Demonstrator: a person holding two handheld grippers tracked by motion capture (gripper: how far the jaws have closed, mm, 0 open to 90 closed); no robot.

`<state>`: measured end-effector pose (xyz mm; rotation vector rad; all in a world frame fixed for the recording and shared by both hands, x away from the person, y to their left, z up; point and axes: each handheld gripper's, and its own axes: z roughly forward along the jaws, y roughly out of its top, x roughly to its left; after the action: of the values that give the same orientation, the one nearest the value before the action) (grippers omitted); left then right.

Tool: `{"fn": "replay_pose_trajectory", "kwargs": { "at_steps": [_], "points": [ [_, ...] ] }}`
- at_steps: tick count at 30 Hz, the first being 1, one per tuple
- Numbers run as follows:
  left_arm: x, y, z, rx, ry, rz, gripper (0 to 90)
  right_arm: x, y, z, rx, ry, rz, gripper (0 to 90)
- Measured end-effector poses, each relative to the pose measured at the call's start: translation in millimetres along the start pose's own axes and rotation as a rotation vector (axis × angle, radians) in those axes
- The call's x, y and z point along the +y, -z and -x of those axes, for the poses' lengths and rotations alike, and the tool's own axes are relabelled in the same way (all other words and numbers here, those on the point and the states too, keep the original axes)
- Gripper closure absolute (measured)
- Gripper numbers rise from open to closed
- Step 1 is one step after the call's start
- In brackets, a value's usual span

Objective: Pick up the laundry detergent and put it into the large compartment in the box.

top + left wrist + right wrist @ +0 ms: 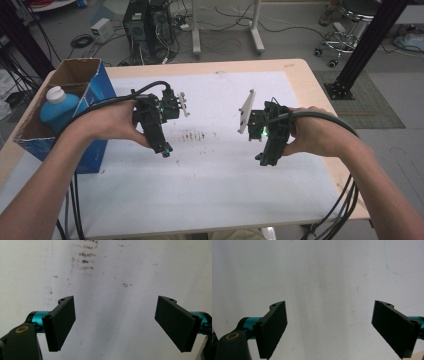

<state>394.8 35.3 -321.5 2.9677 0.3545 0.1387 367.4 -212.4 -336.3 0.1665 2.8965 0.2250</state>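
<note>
While both hands hover over the white mat [210, 165], left gripper [165, 148] and right gripper [263, 159] gape wide, empty; blue bottle [57, 107] sits in the cardboard box [97, 80], well left of the jaws.

Blue bottle [57, 111], white cap, apparently upright inside open cardboard box [75, 75].

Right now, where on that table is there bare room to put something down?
The white mat is bare between the left gripper and right gripper, and along its near edge. It is also bare behind them, up to the far edge. The left end is crowded: a box holding a blue bottle.
</note>
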Motion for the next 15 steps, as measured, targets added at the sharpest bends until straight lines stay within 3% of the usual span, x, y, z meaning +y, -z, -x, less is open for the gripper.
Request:
{"fn": "replay_pose_trajectory", "kwargs": {
  "at_steps": [15],
  "points": [
    [1.0, -1.4, -0.1, -0.014, 0.002, 0.001, 17.0, 0.5, -0.4, -0.7, 0.002, -0.004, -0.007, 12.3]
  ]
}}
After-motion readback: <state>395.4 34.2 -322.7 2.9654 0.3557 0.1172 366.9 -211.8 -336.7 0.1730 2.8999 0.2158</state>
